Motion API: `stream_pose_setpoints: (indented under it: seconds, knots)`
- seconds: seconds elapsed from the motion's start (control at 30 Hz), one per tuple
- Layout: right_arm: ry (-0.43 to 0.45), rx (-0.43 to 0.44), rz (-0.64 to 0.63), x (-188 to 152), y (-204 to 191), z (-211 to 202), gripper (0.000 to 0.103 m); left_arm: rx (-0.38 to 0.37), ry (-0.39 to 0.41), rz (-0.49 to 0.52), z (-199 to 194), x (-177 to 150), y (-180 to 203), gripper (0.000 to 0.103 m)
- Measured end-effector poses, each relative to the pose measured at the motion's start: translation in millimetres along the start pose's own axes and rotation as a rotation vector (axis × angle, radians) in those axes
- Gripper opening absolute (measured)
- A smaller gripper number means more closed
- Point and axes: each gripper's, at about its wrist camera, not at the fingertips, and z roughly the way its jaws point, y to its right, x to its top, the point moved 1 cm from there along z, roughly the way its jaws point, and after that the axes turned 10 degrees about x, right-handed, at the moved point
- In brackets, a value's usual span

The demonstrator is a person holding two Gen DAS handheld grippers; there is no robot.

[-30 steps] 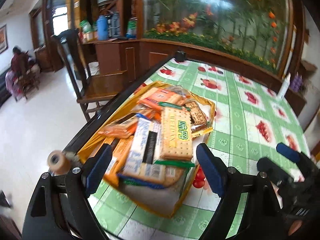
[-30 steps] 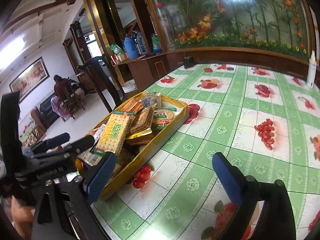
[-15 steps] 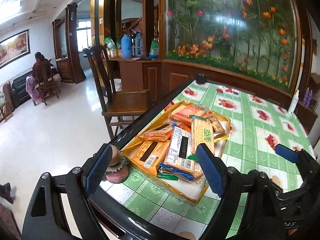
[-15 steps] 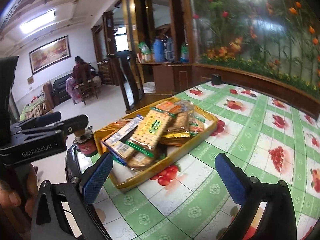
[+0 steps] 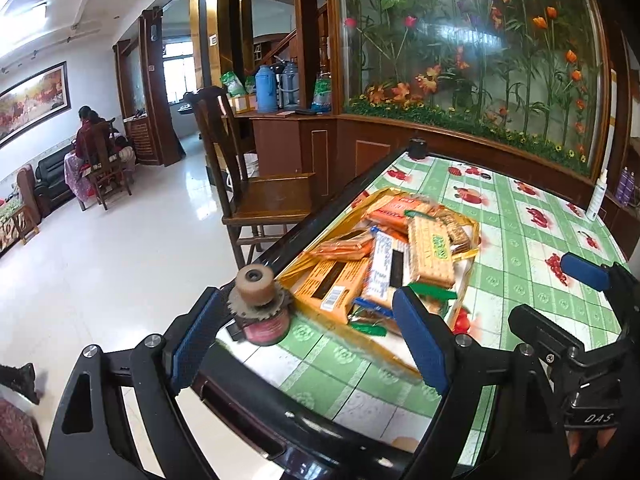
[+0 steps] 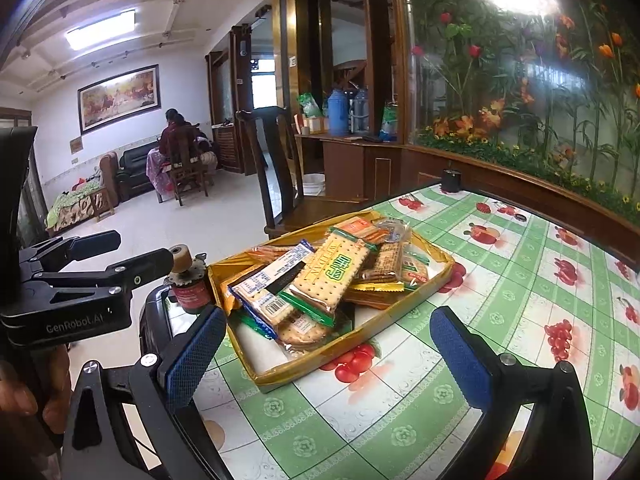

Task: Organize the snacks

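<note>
Left wrist view: the left gripper [image 5: 308, 340], fingers spread and empty, has drawn back from the snack packets [image 5: 394, 256] heaped in the yellow tray [image 5: 472, 276] at the table's [image 5: 520, 240] near-left corner.

Right wrist view: the right gripper [image 6: 328, 354], also wide open, has pulled back too; packets all lie in the tray, whether sorting is over or pending.
</note>
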Motion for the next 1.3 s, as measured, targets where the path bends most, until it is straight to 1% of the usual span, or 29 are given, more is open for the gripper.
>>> stream_pose_setpoints:
  seconds: [0.07, 0.13, 0.3, 0.5, 0.73, 0.87, 1.0, 1.17, 1.2, 1.27, 1.3]
  knots:
    - [-0.004, 0.014, -0.017, 0, -3, 3, 0.103, 0.000, -0.005, -0.015, 0, -2, -5, 0.087]
    - [-0.013, 0.037, -0.043, 0, -8, 7, 0.103, 0.010, 0.007, -0.029, -3, -5, -11, 0.087]
    - [-0.032, 0.077, -0.112, 0, -20, 19, 0.103, 0.035, 0.020, -0.014, -5, -8, -15, 0.087]
    - [-0.050, 0.101, -0.158, -1, -27, 30, 0.103, 0.034, 0.031, 0.002, -9, -10, -16, 0.087]
    - [-0.067, 0.088, -0.152, -4, -18, 31, 0.103, 0.045, 0.043, 0.012, -12, -9, -10, 0.087]
    - [-0.072, 0.076, -0.139, -5, -10, 29, 0.103, 0.023, 0.059, 0.008, -14, -9, -10, 0.087]
    - [-0.072, 0.079, -0.137, -5, -6, 28, 0.103, 0.011, 0.086, 0.027, -18, -9, -6, 0.087]
    - [-0.080, 0.085, -0.143, -3, -5, 32, 0.103, -0.001, 0.085, 0.033, -19, -8, -4, 0.087]
    - [-0.081, 0.086, -0.144, -3, -5, 33, 0.103, -0.005, 0.086, 0.032, -19, -8, -4, 0.087]
    - [-0.084, 0.090, -0.150, -2, -5, 35, 0.103, -0.004, 0.086, 0.037, -18, -7, -3, 0.092]
    - [-0.084, 0.091, -0.153, -2, -5, 35, 0.103, -0.004, 0.086, 0.040, -18, -7, -2, 0.092]
